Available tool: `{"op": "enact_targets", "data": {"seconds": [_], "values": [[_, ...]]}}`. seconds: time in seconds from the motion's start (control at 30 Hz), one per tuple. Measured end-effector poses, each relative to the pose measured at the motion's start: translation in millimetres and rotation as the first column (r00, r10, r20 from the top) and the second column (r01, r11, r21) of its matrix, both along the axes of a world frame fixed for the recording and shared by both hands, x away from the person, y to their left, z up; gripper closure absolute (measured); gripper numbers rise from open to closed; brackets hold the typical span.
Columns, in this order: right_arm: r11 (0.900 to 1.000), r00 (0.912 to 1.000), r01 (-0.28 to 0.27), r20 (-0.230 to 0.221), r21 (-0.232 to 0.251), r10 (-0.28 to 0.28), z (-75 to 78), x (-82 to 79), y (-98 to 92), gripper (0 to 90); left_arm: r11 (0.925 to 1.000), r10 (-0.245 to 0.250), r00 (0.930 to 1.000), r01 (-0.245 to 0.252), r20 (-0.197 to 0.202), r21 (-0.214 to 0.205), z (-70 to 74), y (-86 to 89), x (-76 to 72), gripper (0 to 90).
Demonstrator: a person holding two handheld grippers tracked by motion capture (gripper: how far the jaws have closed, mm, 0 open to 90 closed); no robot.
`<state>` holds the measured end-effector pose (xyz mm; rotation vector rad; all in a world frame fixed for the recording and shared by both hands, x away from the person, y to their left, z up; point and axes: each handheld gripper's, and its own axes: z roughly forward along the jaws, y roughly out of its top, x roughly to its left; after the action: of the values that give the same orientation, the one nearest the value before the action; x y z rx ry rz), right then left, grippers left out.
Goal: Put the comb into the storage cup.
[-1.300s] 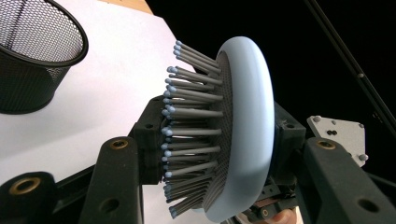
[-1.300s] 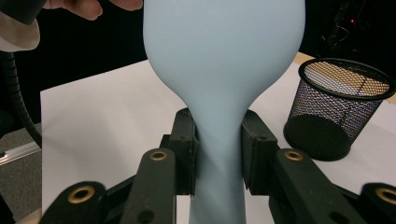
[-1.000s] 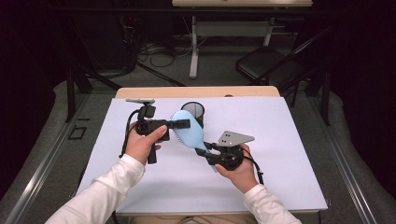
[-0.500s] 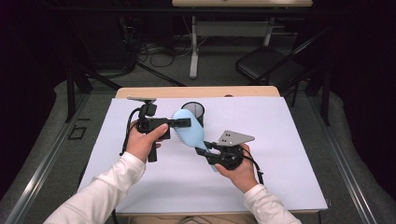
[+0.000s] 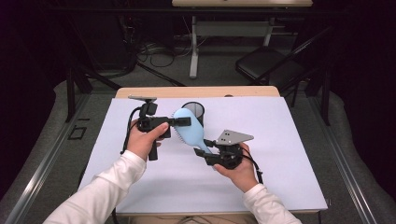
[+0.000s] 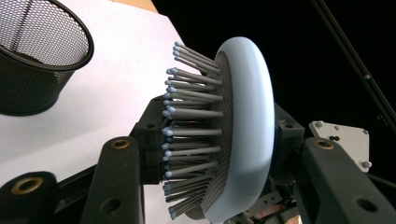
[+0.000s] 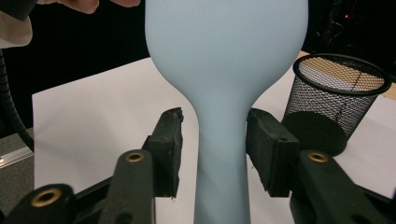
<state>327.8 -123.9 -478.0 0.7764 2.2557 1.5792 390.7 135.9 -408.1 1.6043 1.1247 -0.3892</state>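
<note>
1. Handover going on: left gripper (image 5: 183, 122) is clamped on the brush (image 5: 189, 129) head, held above the table (image 5: 289, 154) by the cup (image 5: 193, 112).
2. Right gripper (image 7: 214, 135) has just been opening; its pads stand off the handle.
3. Next, probably drop it handle-first into the cup.

The person wears long white sleeves (image 5: 105, 196) reaching to the wrists. Each hand-held gripper is black plastic with a pistol-style handle: the left hand-held gripper (image 5: 186, 122) has a black cable (image 5: 127, 135) looping from its rear, while the right hand-held gripper (image 5: 206, 150) carries a grey three-cornered plate (image 5: 234, 136) with small dark holes. The black arms of the jaws have brass-ringed pivot holes (image 7: 134, 157).
</note>
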Motion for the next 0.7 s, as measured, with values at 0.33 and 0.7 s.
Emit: {"op": "enact_targets", "data": {"seconds": [0.33,0.7], "values": [[0.9997,0.9997,0.023,0.002,-0.006,-0.023,-0.2,3.7,-0.9,45.4,0.9998,0.018,0.9998,-0.018,0.013,0.009,0.4,3.7,3.1,51.7],[0.9993,0.9993,0.036,-0.012,-0.001,-0.036,2.9,5.4,-3.3,40.8,0.999,0.042,0.9989,-0.043,0.02,0.014,1.9,8.7,6.8,51.7]]}}
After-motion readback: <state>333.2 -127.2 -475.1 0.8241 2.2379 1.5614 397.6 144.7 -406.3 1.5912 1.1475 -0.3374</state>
